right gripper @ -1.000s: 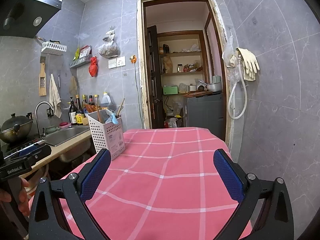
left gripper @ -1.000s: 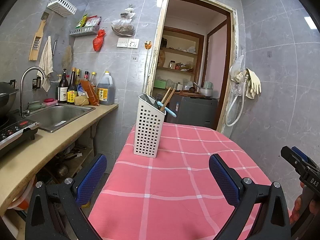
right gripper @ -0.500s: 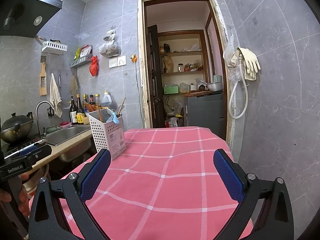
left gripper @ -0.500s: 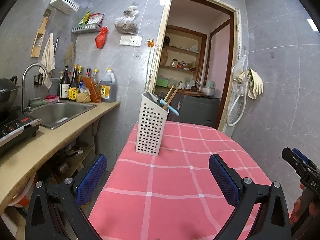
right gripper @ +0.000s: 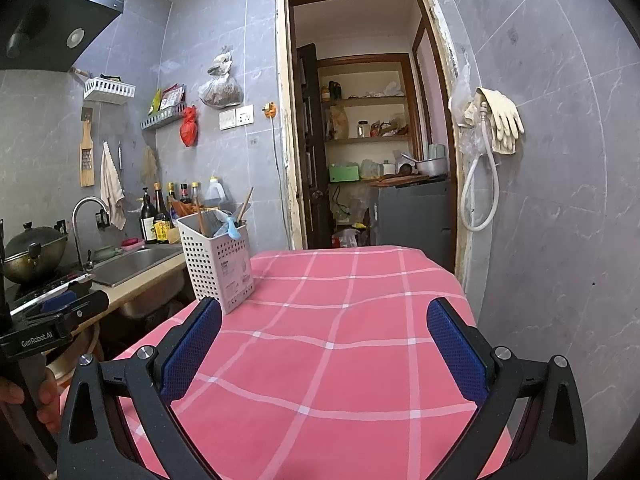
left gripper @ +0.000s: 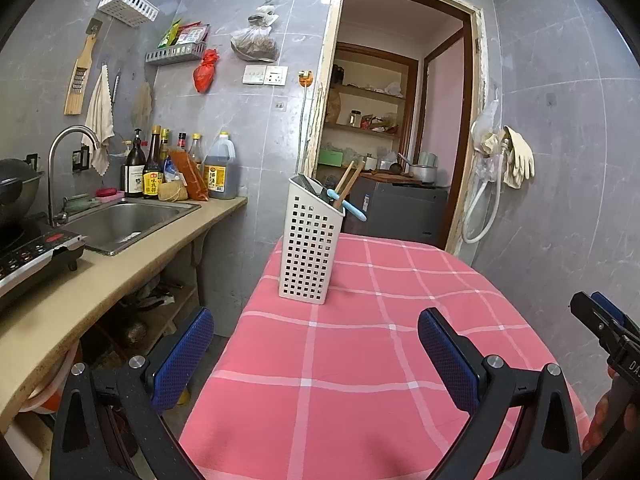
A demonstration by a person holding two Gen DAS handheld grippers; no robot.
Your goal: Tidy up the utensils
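Observation:
A white perforated utensil holder stands upright at the far left of the table with the pink checked cloth. Wooden chopsticks and a blue-handled utensil stick out of it. It also shows in the right wrist view. My left gripper is open and empty, held above the cloth well short of the holder. My right gripper is open and empty over the cloth, with the holder to its far left.
A beige counter with a steel sink, bottles and an induction hob runs along the left. An open doorway lies behind the table. Grey tiled walls close in on the right, with gloves hanging.
The left gripper's view has tilted and shifted slightly, so the holder sits a bit higher and nearer the middle. The right gripper has barely moved. Both stay open.

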